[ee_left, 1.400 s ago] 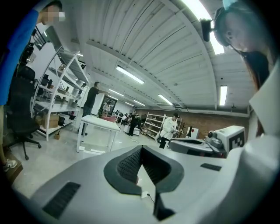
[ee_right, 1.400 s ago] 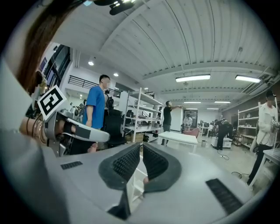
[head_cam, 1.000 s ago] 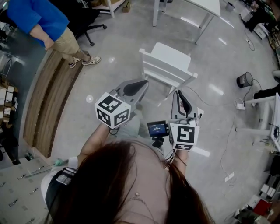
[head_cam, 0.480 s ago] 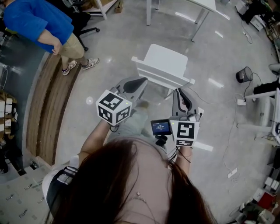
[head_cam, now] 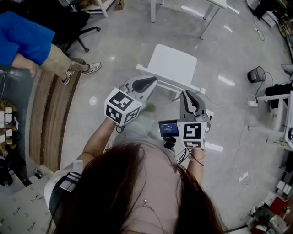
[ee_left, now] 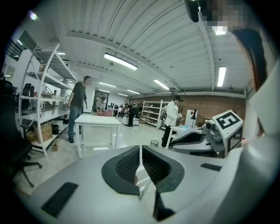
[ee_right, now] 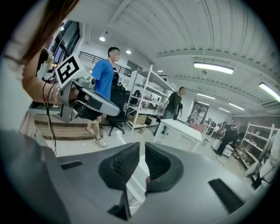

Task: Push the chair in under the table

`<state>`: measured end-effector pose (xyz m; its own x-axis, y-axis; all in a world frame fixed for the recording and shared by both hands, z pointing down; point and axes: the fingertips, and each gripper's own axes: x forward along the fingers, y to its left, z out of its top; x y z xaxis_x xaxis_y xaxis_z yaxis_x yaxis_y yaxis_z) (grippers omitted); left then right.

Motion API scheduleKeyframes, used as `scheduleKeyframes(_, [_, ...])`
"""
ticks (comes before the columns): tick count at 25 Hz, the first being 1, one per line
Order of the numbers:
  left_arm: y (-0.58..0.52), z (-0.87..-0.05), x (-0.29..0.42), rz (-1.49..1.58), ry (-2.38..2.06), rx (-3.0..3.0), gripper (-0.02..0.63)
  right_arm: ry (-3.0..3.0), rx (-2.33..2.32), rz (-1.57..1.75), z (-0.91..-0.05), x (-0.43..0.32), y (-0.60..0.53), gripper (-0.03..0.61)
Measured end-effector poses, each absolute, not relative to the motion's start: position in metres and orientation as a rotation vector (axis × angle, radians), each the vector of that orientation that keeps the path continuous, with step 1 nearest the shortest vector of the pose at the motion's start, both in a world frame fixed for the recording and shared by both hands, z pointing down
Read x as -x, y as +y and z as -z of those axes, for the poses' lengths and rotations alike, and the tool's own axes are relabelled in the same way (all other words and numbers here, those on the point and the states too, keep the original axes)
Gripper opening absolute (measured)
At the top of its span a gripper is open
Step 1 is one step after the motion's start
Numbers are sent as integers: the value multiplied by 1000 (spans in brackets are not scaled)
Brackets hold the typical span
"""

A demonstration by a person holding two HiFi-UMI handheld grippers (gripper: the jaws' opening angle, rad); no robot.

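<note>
Task item: the white chair [head_cam: 176, 63] stands on the bare floor, well apart from the white counter [head_cam: 219, 3] at the top edge of the head view, its backrest on the operator's side.
Left claw: the left claw [head_cam: 152, 81] is pressed together with nothing between the pads; its tip is at the left end of the backrest.
Right claw: the right claw [head_cam: 186, 93] is likewise pressed together and empty, just beside the right end of the backrest.
Contact: no view confirms that either tip touches the chair.
Reason for posture: in my judgement the claws are kept closed to serve as blunt pushers, one at each end of the backrest, so that the chair runs straight and does not swing.
Reason for chair's position: the seat front faces the counter, which suits a straight push.
Head view only: shows the layout from above, both claws against the backrest and the open floor between chair and counter.
Left gripper view only: shows the left claw [ee_left: 140, 151] closed, with the counter [ee_left: 97, 120] standing ahead, free on its near side.
Right gripper view only: shows the right claw [ee_right: 142, 146] closed, and a person in blue [ee_right: 104, 72] standing off to the side, clear of the path as far as can be judged.
Progress: push not yet completed.
</note>
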<state>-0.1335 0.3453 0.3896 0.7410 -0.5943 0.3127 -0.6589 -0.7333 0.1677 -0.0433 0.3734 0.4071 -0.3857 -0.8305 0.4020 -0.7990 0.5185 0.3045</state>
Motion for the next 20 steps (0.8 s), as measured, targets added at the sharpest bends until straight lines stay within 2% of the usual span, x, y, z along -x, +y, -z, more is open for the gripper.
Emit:
scheduleKeyframes(11, [310, -413, 133, -473, -903, -2692, 11, -2174, -1213, 82, -434, 45, 337, 20])
scheduleKeyframes(12, [307, -415, 131, -482, -887, -2695, 21, -2168, -1200, 83, -437, 44, 334, 20])
scheduleKeyframes(14, [303, -419, 127, -507, -855, -2701, 80, -2167, -1178, 81, -442, 44, 329, 21])
scheduleKeyframes(18, [296, -430, 126, -584, -829, -2731, 84, -2164, -1127, 78, -453, 47, 323, 29])
scheduleKeyframes(20, [294, -435, 125, -625, -804, -2740, 91, -2146, -1097, 75, -458, 46, 321, 73])
